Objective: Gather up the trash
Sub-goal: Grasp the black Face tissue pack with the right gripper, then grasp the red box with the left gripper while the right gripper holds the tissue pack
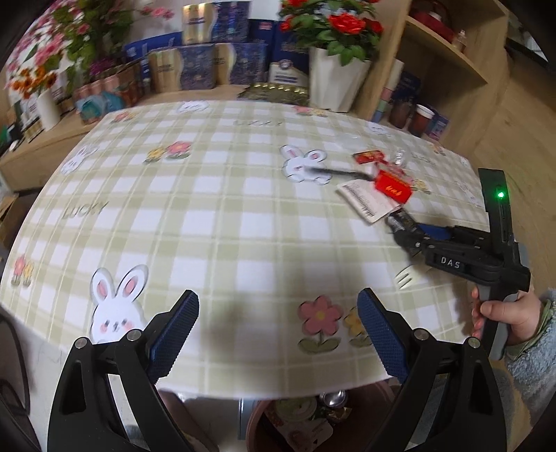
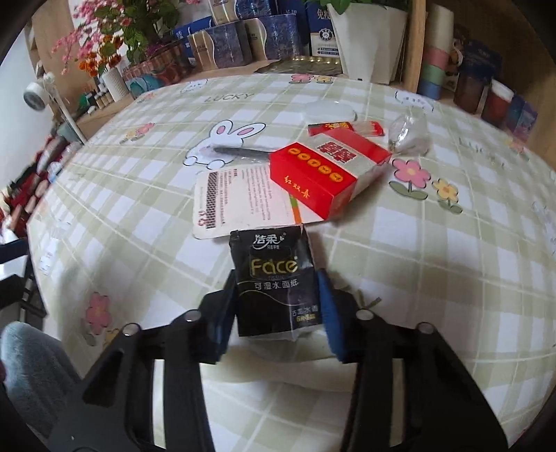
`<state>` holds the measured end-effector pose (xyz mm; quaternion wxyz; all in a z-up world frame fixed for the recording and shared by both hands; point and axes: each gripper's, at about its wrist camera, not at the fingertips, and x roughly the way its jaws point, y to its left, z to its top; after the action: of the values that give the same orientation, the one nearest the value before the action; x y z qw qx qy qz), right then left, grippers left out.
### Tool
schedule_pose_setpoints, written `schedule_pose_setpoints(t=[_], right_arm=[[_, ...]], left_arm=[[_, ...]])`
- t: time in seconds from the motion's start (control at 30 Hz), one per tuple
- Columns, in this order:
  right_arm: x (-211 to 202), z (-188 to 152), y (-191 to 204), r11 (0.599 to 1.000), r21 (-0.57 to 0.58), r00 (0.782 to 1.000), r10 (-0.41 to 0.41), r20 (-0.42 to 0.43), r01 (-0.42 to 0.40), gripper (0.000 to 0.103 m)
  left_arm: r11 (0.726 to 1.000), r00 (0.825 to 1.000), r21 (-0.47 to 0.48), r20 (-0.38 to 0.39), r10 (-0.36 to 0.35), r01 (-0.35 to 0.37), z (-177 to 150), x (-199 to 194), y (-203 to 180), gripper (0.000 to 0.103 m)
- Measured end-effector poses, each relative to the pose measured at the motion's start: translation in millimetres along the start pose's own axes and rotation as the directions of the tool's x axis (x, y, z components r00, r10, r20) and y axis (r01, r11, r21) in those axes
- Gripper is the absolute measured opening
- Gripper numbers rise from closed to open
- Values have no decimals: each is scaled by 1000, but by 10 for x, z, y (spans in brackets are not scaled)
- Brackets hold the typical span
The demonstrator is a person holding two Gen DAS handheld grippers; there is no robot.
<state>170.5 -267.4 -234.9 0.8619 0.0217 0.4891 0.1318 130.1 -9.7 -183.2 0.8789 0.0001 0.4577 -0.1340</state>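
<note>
Your right gripper [image 2: 276, 306] pinches the black tissue pack [image 2: 274, 278] by its near end only; left gripper [image 1: 278, 330] wide open, empty. Lift fast and the soft pack may slip out.

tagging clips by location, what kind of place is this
Probably a home living or dining room: a table under a bunny-print checked tablecloth, potted red flowers, and wooden shelves holding cups and boxes.

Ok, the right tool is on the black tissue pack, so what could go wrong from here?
The right tool grips only the near end of the soft tissue pack, so it may sag or slip out. Its far end touches the white card under the red box; lifting may drag both.
</note>
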Motion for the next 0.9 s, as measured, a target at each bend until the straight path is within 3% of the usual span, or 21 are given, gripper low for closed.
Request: schedule_pose_setpoints(t=[0.13, 0.4, 0.57, 0.9], right_arm=[[-180, -39, -98, 998, 55, 998, -8, 56, 5, 34], [-542, -143, -542, 973, 228, 985, -62, 159, 24, 33], [-639, -320, -810, 950, 310, 981, -104, 165, 49, 33], [-966, -565, -1088, 924, 378, 970, -140, 200, 56, 33]], left_arm=[[998, 999, 55, 2, -42, 42, 185, 108, -201, 81], [968, 993, 222, -10, -115, 114, 776, 613, -878, 81], [952, 990, 273, -31, -136, 140, 1093, 1025, -1246, 81], [926, 991, 369, -128, -28, 74, 1435, 1890, -1809, 73]])
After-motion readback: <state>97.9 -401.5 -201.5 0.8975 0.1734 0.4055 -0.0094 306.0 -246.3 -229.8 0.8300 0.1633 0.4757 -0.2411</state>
